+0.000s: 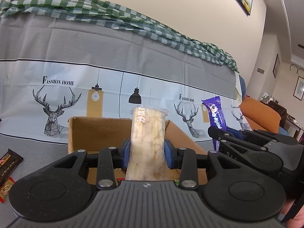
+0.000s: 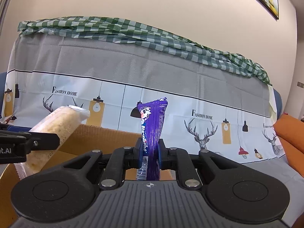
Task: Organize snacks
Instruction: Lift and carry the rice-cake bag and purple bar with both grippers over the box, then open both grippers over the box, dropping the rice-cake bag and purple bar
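Two grippers: both mine, each clamped on one snack above the cardboard box (image 1: pixel 89 131).
Left gripper (image 1: pixel 147 153): jaws part-way closed, pads squeezing a pale beige snack pack (image 1: pixel 147 133) that stands upright over the box.
Right gripper (image 2: pixel 150 153): jaws almost together, pinching a thin purple wafer bar (image 2: pixel 152 125), upright, just above the box's far edge.
Count: one box, one beige pack, one purple bar, two more wrapped snacks (image 1: pixel 8 163) lying on the cloth at far left.
Left view only: those two loose snacks.
Right view only: the beige pack seen tilted, from the side.
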A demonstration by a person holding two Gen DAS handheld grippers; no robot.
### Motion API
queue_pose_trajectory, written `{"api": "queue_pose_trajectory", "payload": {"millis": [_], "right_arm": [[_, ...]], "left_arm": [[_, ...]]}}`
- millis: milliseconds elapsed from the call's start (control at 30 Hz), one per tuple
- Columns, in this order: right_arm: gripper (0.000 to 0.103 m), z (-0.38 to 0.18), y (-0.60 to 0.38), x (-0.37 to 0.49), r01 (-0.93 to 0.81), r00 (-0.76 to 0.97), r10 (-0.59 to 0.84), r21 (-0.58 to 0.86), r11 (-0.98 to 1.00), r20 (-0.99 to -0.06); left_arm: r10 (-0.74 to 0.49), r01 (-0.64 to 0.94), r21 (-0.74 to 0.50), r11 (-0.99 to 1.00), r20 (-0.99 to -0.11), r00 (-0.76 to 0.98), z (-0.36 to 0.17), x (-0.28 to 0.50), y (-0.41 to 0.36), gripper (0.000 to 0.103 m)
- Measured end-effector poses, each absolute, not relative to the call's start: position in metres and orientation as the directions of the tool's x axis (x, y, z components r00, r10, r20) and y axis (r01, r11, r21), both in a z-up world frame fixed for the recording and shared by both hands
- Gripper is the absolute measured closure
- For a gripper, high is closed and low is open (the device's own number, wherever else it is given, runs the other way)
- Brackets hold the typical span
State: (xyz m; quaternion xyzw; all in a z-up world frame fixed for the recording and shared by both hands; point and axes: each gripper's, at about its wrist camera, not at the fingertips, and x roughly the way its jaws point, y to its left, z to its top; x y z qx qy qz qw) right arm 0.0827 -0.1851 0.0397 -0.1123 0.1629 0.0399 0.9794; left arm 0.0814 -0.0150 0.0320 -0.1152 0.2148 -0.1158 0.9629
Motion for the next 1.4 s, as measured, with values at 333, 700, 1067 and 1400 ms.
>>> {"api": "queue_pose_trajectory", "payload": {"millis": [333, 700, 1067, 1400], "right_arm": [[0.088, 0.040, -0.184, 0.080, -0.134, 0.943, 0.060, -0.209, 0.969, -0.328], [0.088, 0.040, -0.185, 0.080, -0.139, 0.941, 0.062, -0.212, 0.967, -0.331], [0.088, 0.039, -0.185, 0.080, -0.142, 0.941, 0.066, -0.211, 0.967, -0.331], [0.061, 0.039, -0.188, 0.082, -0.097, 0.943, 0.025, -0.201, 0.975, -0.332]], "left_arm": [[-0.282, 0.179, -0.281, 0.943, -0.383, 0.880, 0.031, 0.084, -0.015, 0.063], [-0.285, 0.182, -0.283, 0.942, -0.385, 0.878, 0.028, 0.087, -0.020, 0.063], [-0.298, 0.192, -0.288, 0.938, -0.390, 0.871, 0.026, 0.088, -0.022, 0.063], [-0.283, 0.176, -0.288, 0.942, -0.392, 0.875, 0.025, 0.087, -0.021, 0.050]]}}
